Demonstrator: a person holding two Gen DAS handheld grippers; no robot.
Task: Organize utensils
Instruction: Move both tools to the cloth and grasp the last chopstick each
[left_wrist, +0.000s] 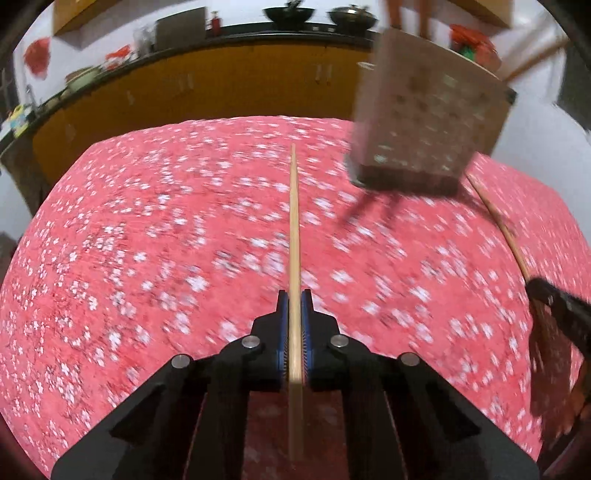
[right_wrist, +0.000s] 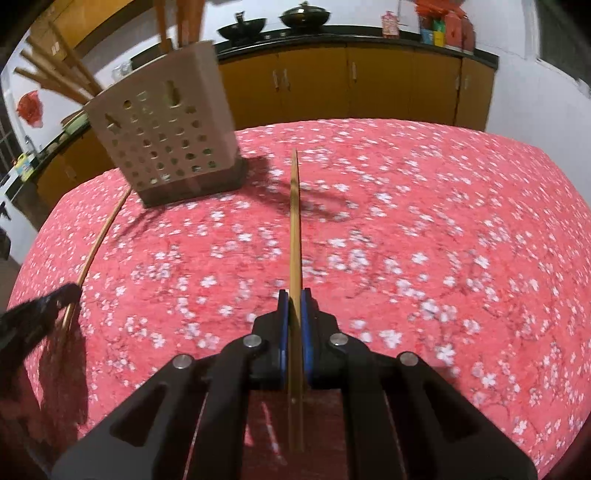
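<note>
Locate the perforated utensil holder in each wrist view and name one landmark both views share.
Left wrist view: the perforated utensil holder stands upper right on the tablecloth, right of the chopstick clamped in the left gripper.
Right wrist view: the holder stands upper left, left of the right gripper.
Shared landmark: the two dark woks on the back counter.
</note>
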